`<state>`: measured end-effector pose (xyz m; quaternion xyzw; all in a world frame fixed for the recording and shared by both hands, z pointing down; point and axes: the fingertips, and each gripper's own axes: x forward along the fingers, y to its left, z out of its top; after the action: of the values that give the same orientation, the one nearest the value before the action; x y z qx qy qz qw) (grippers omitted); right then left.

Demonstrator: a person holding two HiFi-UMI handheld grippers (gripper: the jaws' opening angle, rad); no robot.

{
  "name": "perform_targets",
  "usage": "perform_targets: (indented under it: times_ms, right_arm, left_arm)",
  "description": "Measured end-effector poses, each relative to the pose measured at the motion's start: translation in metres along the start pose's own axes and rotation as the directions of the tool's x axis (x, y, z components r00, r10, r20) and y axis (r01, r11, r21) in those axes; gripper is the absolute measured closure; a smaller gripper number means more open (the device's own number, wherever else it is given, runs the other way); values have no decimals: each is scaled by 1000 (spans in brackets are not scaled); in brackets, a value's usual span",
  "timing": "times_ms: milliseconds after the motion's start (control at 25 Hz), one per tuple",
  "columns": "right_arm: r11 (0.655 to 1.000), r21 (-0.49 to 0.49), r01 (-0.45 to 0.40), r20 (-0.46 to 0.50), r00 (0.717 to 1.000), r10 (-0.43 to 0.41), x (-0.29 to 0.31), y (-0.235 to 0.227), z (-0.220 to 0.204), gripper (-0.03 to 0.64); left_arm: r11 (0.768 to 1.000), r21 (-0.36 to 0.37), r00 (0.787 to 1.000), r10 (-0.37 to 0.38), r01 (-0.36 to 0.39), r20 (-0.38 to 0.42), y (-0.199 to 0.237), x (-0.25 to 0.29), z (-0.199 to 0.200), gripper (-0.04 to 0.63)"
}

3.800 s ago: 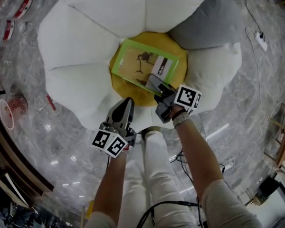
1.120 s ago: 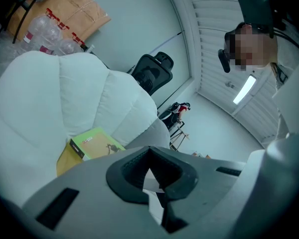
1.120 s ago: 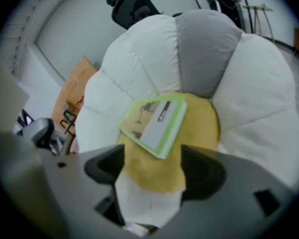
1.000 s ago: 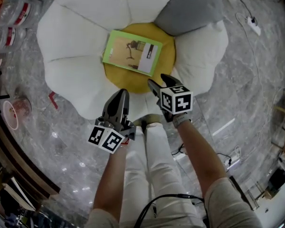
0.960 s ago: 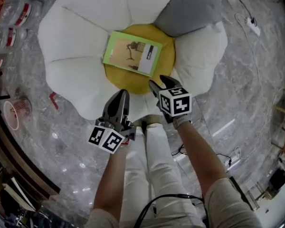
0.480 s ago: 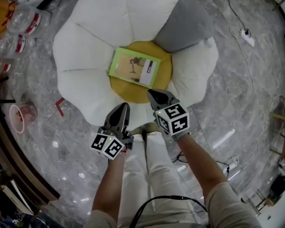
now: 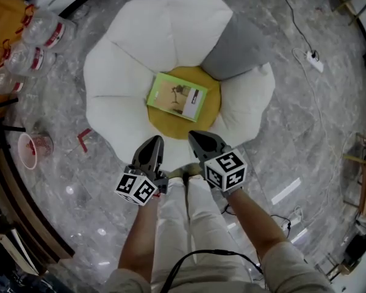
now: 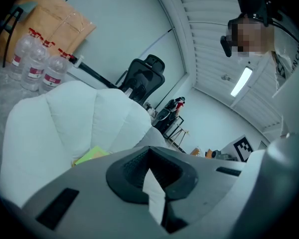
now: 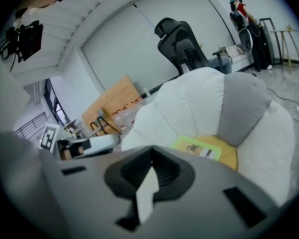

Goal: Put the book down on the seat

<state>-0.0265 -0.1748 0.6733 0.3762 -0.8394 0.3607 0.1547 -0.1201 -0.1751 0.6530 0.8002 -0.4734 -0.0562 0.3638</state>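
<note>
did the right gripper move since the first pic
Yes: the right gripper has pulled back from the book to the seat's near edge, jaws shut.

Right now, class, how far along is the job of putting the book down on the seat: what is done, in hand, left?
Done: the green book lies flat on the yellow centre of the white seat. In hand: nothing; the left gripper and right gripper are both shut and empty, apart from the book. Left: nothing that shows.
</note>
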Motion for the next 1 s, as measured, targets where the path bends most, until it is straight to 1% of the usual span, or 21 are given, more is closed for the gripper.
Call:
perform_targets:
  times_ms: [160,240,440,600,760,840,1000]
  right_arm:
    - [1000,-7,-25,26,999,25,-15,17,10,603]
    - [999,-16,-40,35,999,40,-22,23,18,603]
    - [997,-28,-78,52,996,79,-42,43,36,603]
    - [994,-38,-104,53,993,106,-57,53,50,603]
    - [990,-69,-119,53,991,123,-74,63,68,603]
    - [991,-66,-120,65,990,124,-82,67,77,603]
    - [993,-45,-113,101,988,117,-95,75,97,603]
  left_arm:
    - [998,44,999,-47,47,-8,-20,0,12,574]
    - [997,51,998,-60,60,-12,-33,0,19,574]
    - [997,56,998,-59,60,-10,-60,-23,30,574]
    - [997,52,997,-62,64,-38,-76,-40,37,574]
    - [994,77,996,-79,81,-36,-90,-47,58,574]
    - [991,92,995,-94,96,-32,-98,-47,71,574]
    - [979,146,990,-139,142,-33,-113,-40,96,574]
